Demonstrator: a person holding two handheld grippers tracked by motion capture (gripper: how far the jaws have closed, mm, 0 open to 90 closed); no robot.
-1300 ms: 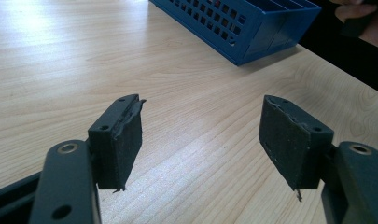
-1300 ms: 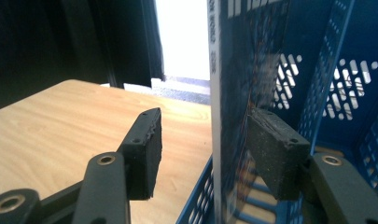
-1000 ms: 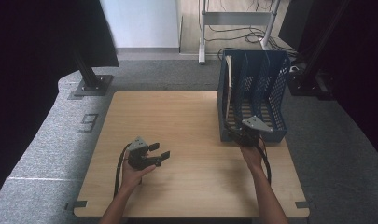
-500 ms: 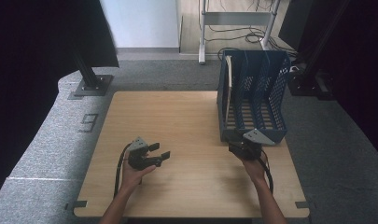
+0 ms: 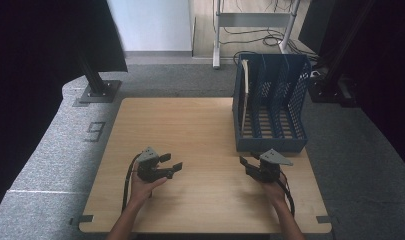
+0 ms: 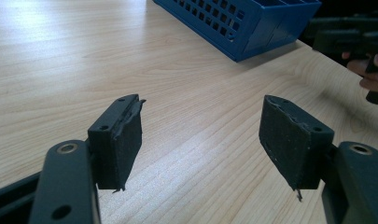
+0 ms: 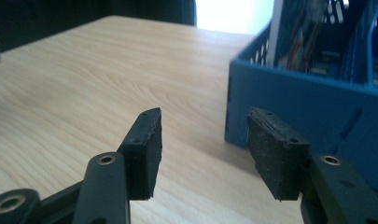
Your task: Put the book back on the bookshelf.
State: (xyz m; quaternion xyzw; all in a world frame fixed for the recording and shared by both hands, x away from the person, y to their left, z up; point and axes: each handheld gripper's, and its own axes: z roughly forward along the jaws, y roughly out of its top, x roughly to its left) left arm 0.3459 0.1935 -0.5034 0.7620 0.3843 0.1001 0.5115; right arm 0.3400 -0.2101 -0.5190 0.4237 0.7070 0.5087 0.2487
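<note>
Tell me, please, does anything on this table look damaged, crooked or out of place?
Only small wear: the pads of the left hand-held gripper look frayed at their edges. The blue file rack stands upright and square on the table, with nothing spilled.

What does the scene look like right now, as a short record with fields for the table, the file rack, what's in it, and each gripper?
table: light wooden table, bare in the middle
rack: blue file rack, upright at the table's far right
rack contents: something flat stands in its left slot; the other slots look empty
left gripper: left gripper, open, nothing between its jaws, near the front left
right gripper: right gripper, open, nothing held, just in front of the rack
</note>
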